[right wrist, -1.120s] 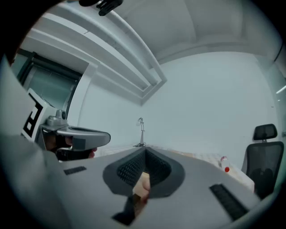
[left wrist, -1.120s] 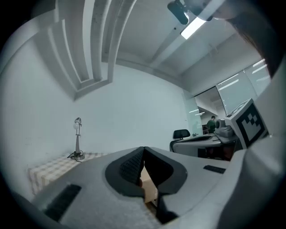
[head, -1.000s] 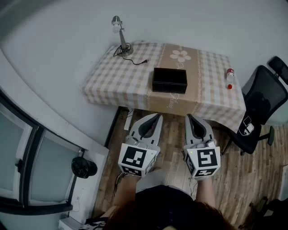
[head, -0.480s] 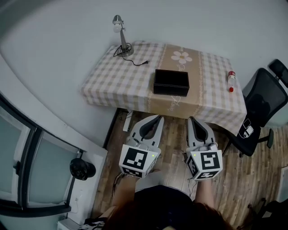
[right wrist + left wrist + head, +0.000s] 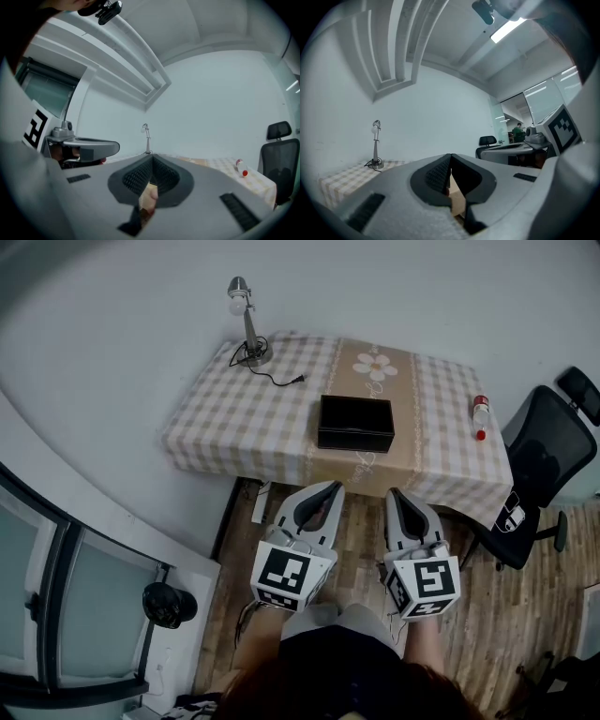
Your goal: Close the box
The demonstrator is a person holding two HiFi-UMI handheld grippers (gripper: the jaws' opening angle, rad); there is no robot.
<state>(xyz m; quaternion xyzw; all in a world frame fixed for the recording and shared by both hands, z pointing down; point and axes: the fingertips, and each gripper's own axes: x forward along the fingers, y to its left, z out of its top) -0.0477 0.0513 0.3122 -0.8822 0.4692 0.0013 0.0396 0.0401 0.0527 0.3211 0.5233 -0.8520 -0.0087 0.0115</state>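
Observation:
A black rectangular box [image 5: 355, 424] sits near the front edge of a table with a checked cloth [image 5: 234, 418]. From above I cannot tell how its lid stands. Both grippers hang over the wooden floor, in front of the table and lower than its top, well short of the box. My left gripper [image 5: 332, 486] has its jaws shut with nothing between them, as the left gripper view [image 5: 450, 157] also shows. My right gripper [image 5: 392, 492] is likewise shut and empty [image 5: 152, 158]. The box is hidden in both gripper views.
A desk lamp [image 5: 246, 320] with its cord stands at the table's back left corner. A small bottle with a red cap [image 5: 480, 414] lies at the right edge. A black office chair [image 5: 544, 456] stands right of the table. Glass panels and a round black device [image 5: 169, 604] are on the left.
The head view has shifted slightly, so the table and box sit a little lower in the picture. Both grippers stay shut and have hardly moved.

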